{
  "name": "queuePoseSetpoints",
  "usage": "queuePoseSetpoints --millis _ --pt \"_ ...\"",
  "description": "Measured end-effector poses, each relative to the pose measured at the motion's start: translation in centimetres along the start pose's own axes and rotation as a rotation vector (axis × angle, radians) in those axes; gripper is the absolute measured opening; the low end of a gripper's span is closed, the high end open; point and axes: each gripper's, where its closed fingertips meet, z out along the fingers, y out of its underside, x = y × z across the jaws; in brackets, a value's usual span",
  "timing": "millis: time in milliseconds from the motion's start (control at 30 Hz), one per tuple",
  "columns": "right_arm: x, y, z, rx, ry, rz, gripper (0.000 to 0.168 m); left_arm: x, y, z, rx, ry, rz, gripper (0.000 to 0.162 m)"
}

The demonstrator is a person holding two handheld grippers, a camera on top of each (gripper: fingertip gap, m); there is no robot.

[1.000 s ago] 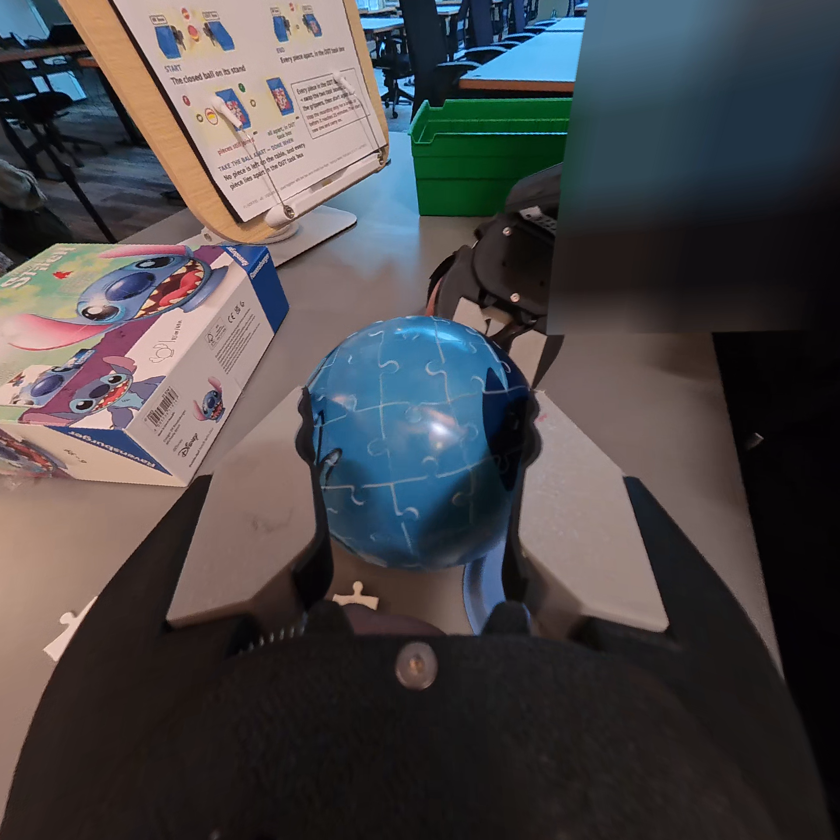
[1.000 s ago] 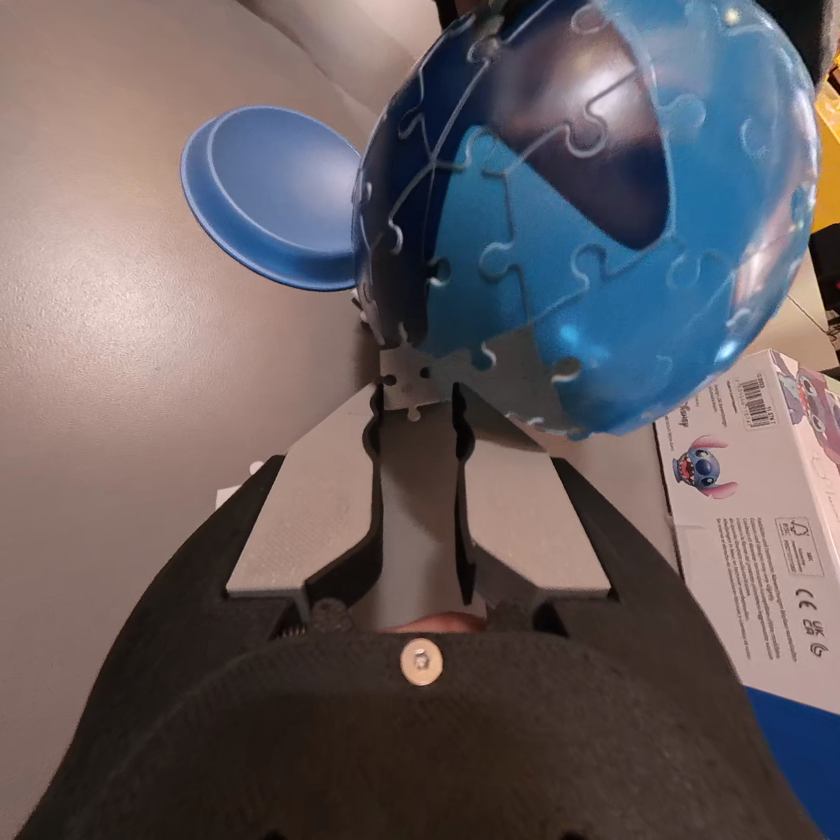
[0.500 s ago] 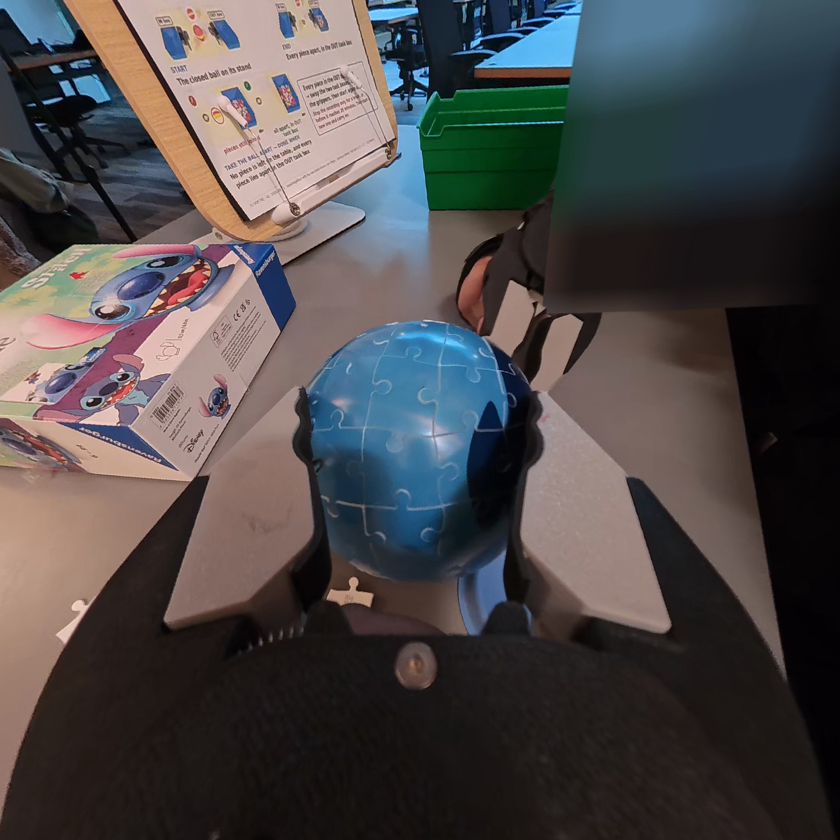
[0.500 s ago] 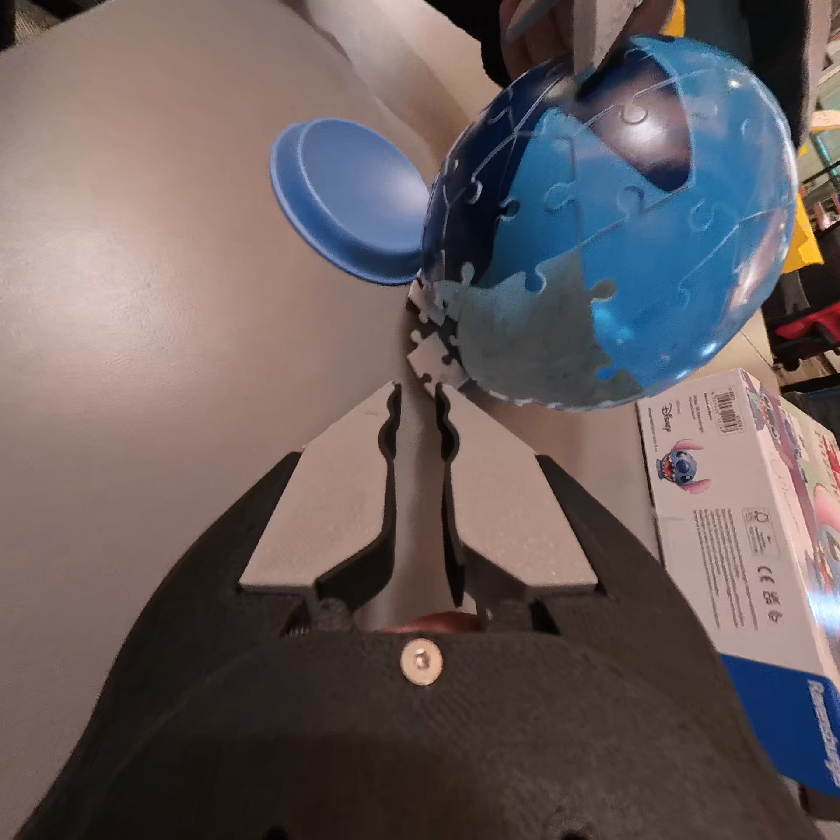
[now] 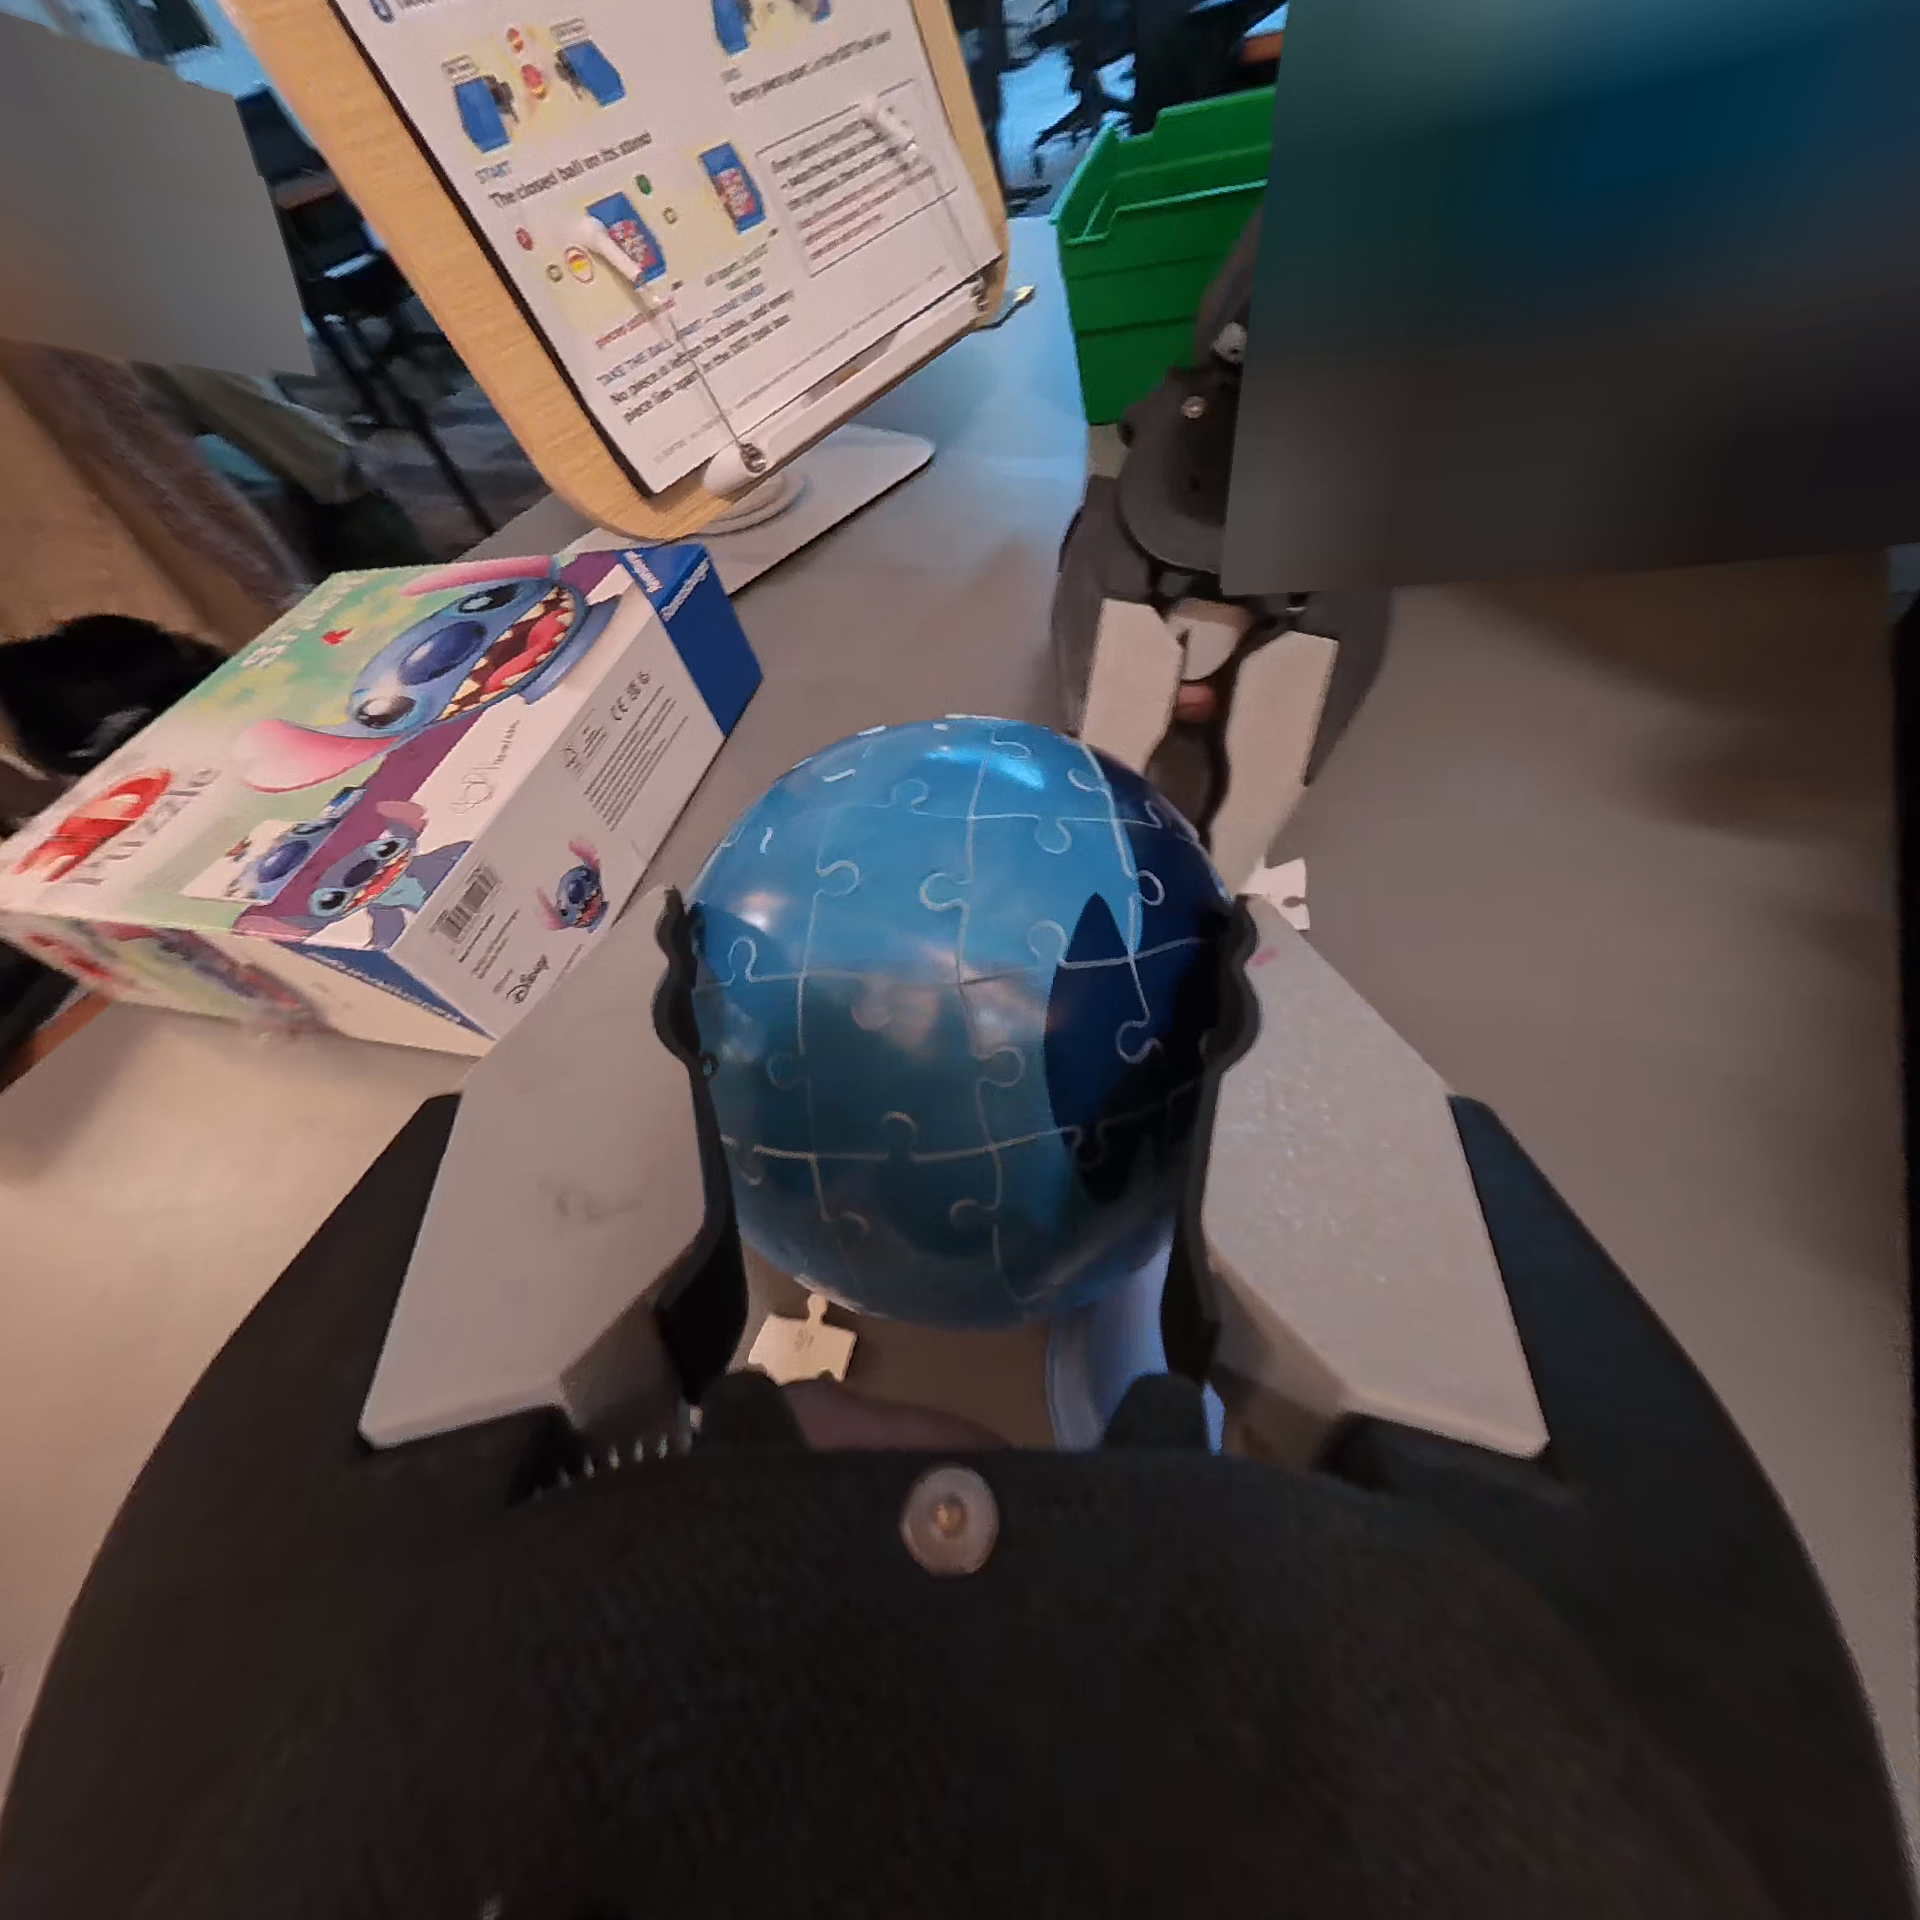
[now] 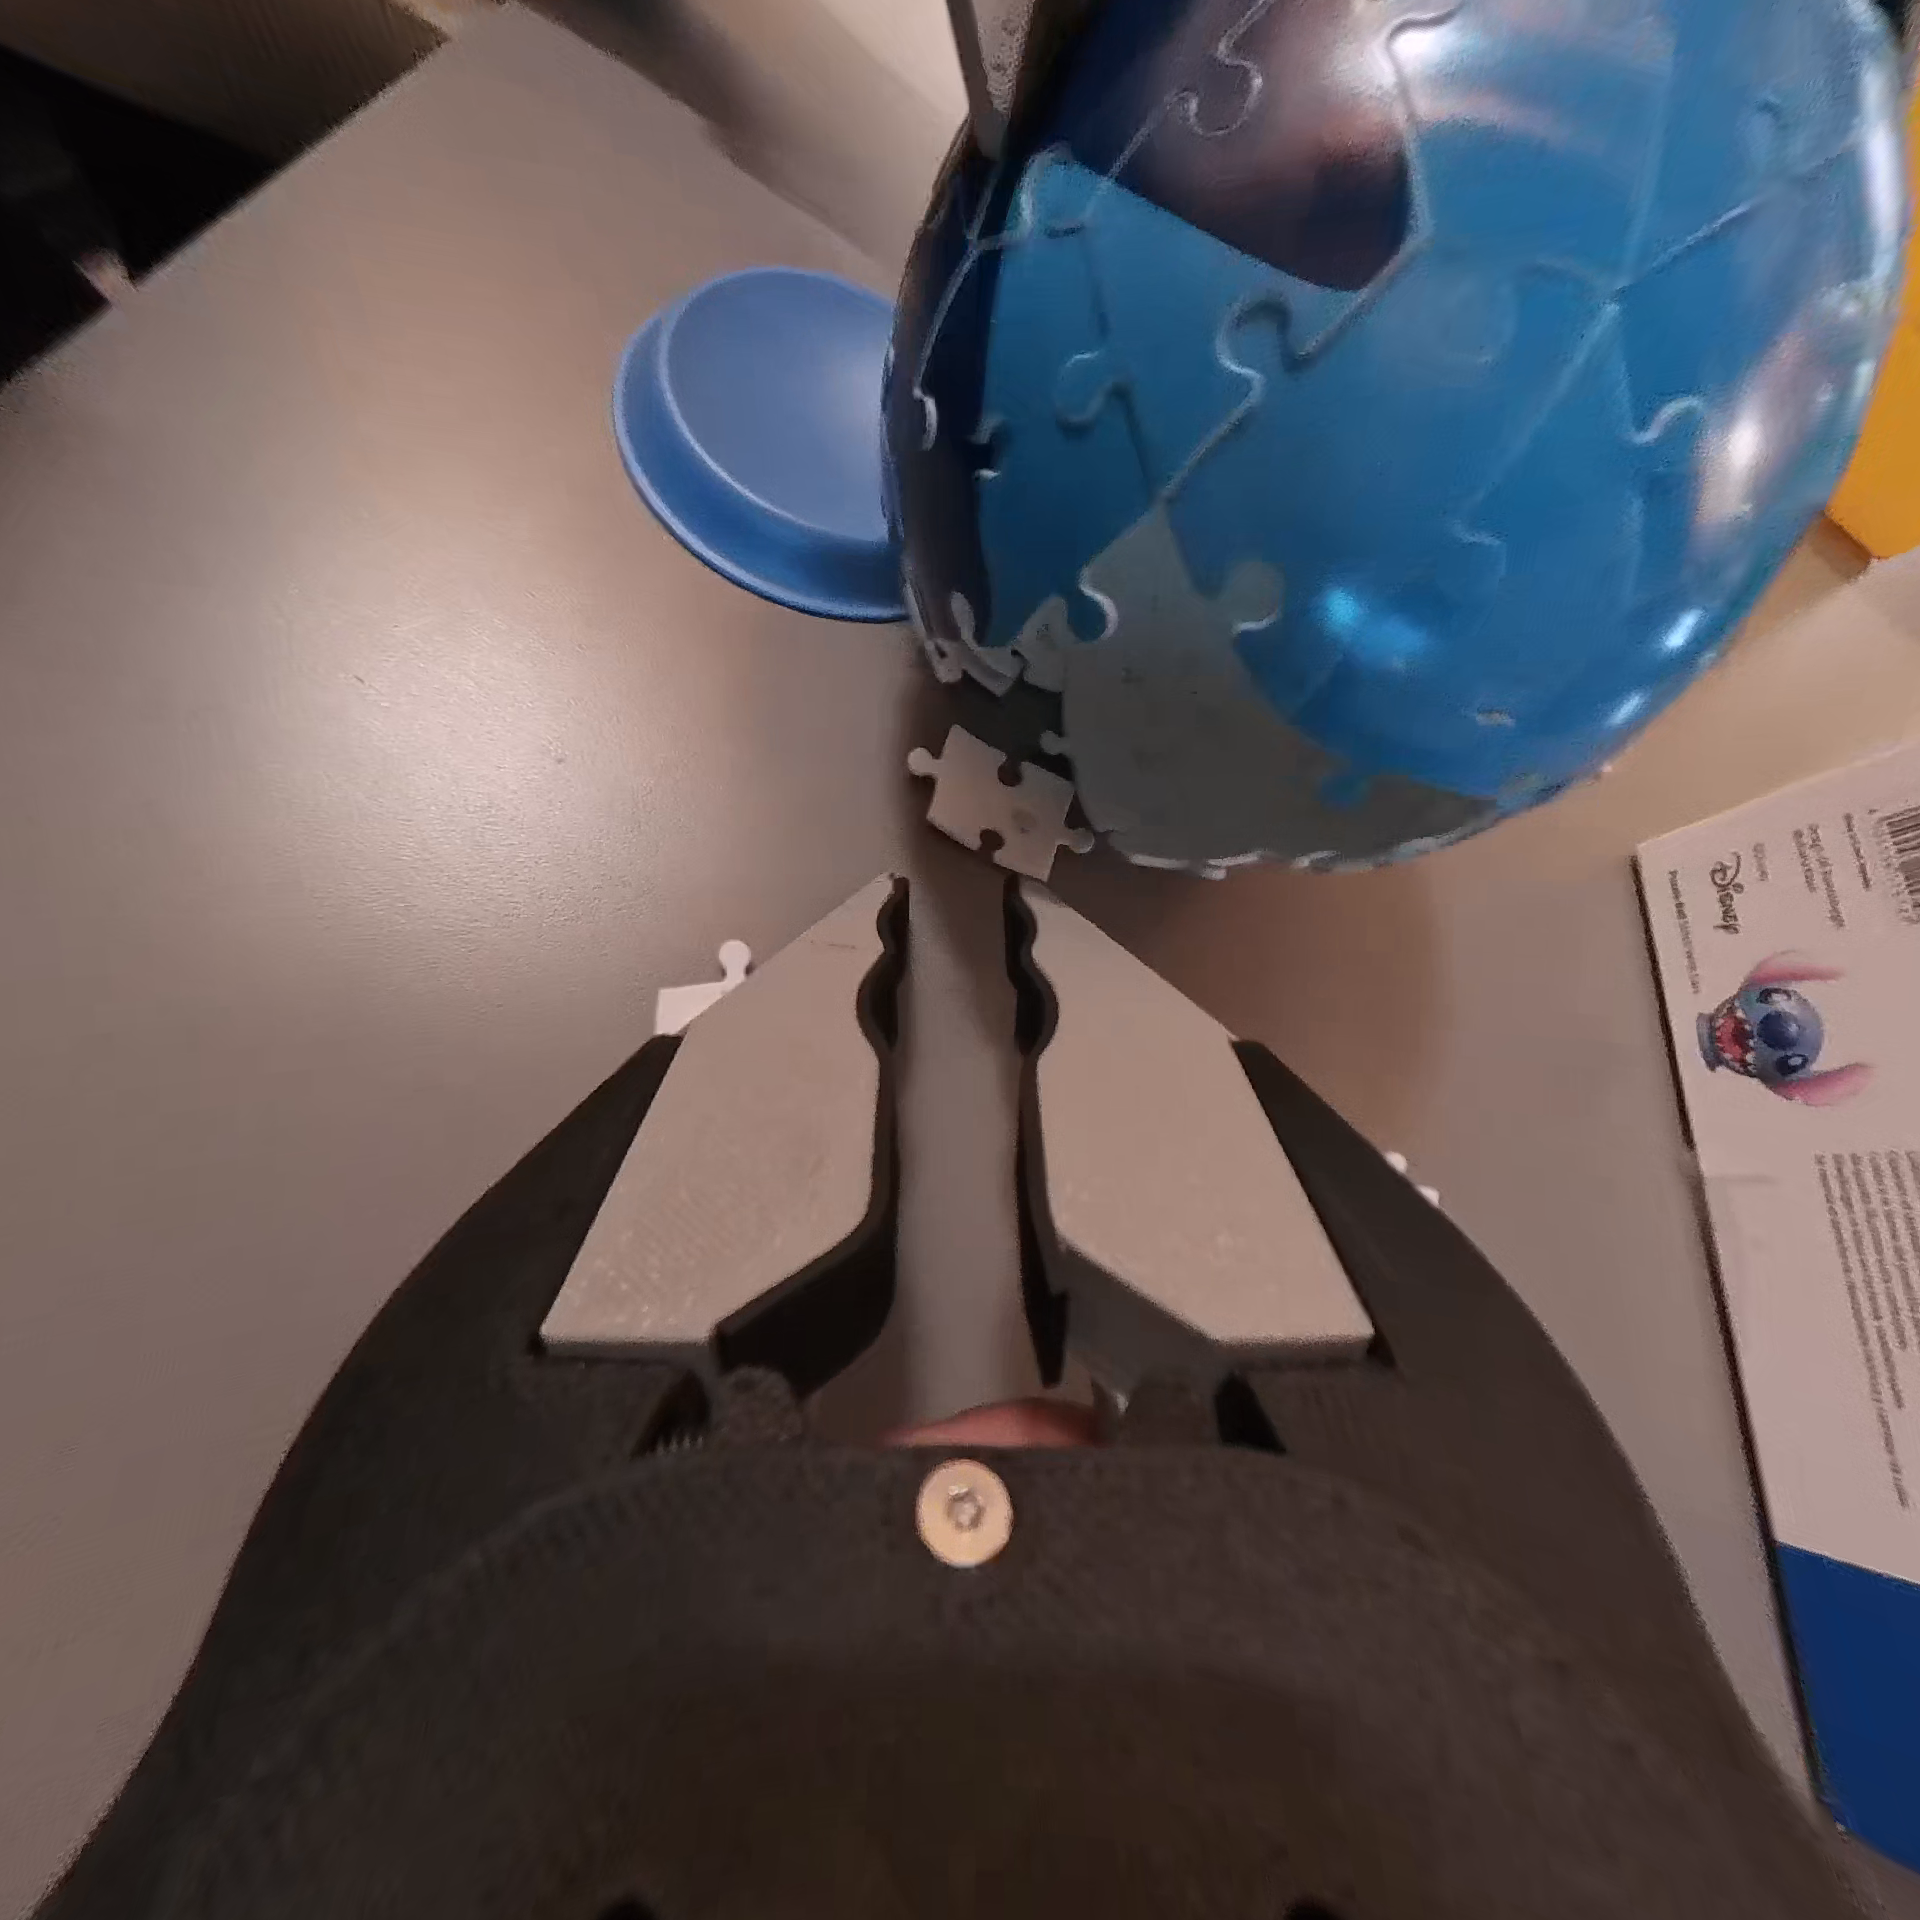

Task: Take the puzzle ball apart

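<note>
- Puzzle ball (image 5: 961,1023), blue, held above the grey counter (image 5: 1558,935), clamped between both fingers of the left gripper (image 5: 951,935).
- Right gripper (image 6: 954,883) slightly parted, gripping nothing, tips just short of a white piece (image 6: 997,795) hanging loose at the ball's lower edge.
- Blue stand (image 6: 758,436) on the counter behind the ball.
- Puzzle box (image 5: 395,790) lies beside it.

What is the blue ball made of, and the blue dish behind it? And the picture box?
The puzzle ball looks like hard glossy plastic: it shines, and thin jigsaw seams curve across it. The blue dish seems moulded plastic too, smooth with a softer sheen and a raised rim. The picture box looks like printed cardboard, with flat faces and sharp folded edges. The left tongs grip the ball.
</note>
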Motion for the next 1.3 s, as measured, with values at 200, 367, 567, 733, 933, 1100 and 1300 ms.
queuePoseSetpoints --millis 200,367,567,733,933,1100,1300 --pt "-0.1 -0.3 1.3 -0.042 0.02 -0.011 0.01 0.4 0.0 -0.2 -0.007 -0.065 0.034 0.1" --pt "-1.2 -0.9 1.4 -0.034 0.005 -0.044 0.005 0.7 -0.1 -0.1 -0.021 -0.101 0.06 0.1" --pt "1.4 0.3 0.7 -0.043 0.072 0.04 0.016 0.9 -0.3 0.1 -0.018 -0.138 0.107 0.099" --pt "1.6 0.3 1.4 -0.052 0.024 0.066 0.017 0.7 -0.4 -0.1 0.02 -0.165 0.116 0.094" --pt "-0.3 -0.2 1.2 -0.041 -0.027 0.009 0.006 0.6 -0.3 -0.3 0.019 -0.173 0.101 0.094" --pt "0.6 -0.1 0.8 -0.029 0.033 0.01 0.02 0.6 -0.2 -0.6 0.005 -0.163 0.096 0.095" --pt "0.2 -0.4 1.6 -0.035 -0.059 0.068 0.018 0.4 -0.2 -0.7 0.003 -0.173 0.093 0.094"
